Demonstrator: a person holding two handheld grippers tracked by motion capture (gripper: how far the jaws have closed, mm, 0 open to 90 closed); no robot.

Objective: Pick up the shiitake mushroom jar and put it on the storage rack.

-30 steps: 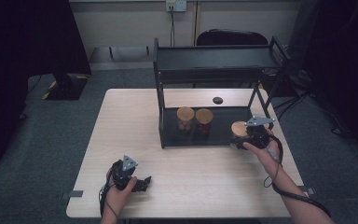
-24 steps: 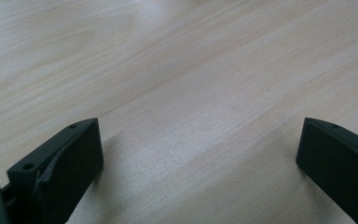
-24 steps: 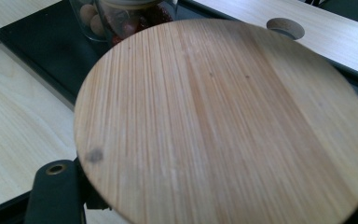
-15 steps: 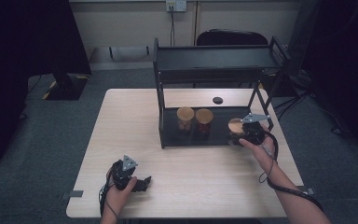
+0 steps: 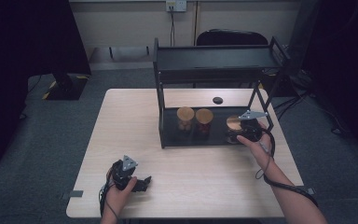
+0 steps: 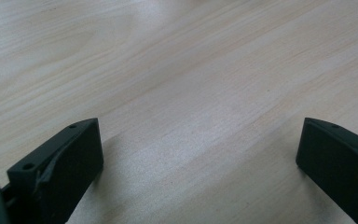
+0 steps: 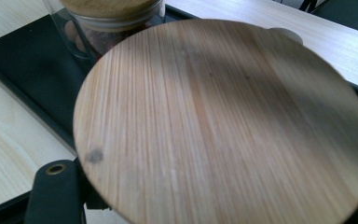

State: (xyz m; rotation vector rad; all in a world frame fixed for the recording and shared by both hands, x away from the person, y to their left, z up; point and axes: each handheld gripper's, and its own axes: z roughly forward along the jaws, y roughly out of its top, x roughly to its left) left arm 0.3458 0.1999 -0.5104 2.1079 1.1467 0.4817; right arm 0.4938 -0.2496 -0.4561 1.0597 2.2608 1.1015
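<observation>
Bamboo-lidded jar (image 5: 235,125) sits clamped in the right gripper (image 5: 237,135) on the rack's black tray (image 5: 170,135); left gripper (image 5: 142,182) gapes.

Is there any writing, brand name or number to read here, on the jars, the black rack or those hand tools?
None can be read.
Jar lid held in the right gripper: bare wood grain, no print.
Two jars on the black rack: no label visible.
Left gripper: no lettering visible.
Wall socket: too small to tell.
</observation>
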